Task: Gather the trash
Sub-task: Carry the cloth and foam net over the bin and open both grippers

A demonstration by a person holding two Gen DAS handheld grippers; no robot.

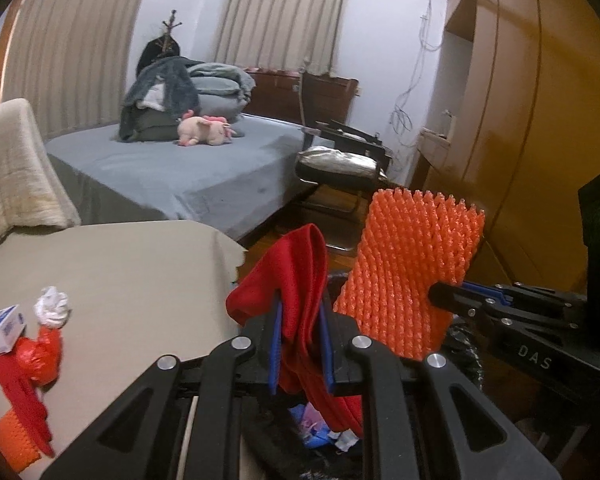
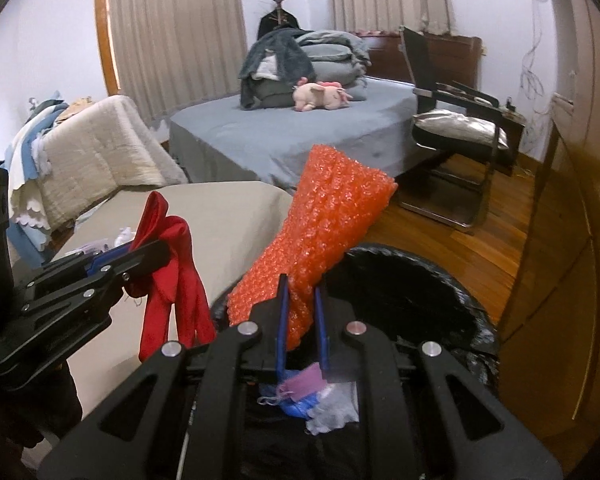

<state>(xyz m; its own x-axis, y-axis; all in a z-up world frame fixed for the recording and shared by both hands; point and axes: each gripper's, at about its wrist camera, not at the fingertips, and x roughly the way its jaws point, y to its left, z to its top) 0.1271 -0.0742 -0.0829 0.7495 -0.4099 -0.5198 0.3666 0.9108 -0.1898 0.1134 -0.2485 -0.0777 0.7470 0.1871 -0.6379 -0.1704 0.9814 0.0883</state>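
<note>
My left gripper [image 1: 302,344] is shut on a red plastic bag [image 1: 296,276] and holds it over the black-lined trash bin [image 2: 440,280]; the bag also shows in the right wrist view [image 2: 172,264]. My right gripper [image 2: 302,320] is shut on an orange foam net sleeve [image 2: 324,228], also over the bin; the sleeve shows in the left wrist view [image 1: 412,268]. Blue, purple and white scraps [image 2: 312,396] lie inside the bin. On the beige table [image 1: 132,272] remain a crumpled white tissue [image 1: 53,306], a small white box [image 1: 2,332], a red bag [image 1: 28,368] and an orange net [image 1: 14,440].
A bed with a grey sheet [image 1: 172,160] and a pink plush toy [image 1: 206,130] stands behind the table. A black chair with a cushion [image 2: 456,132] stands on the wooden floor at right. A wooden wardrobe [image 2: 572,240] lines the right side. A padded chair back [image 1: 12,168] is at left.
</note>
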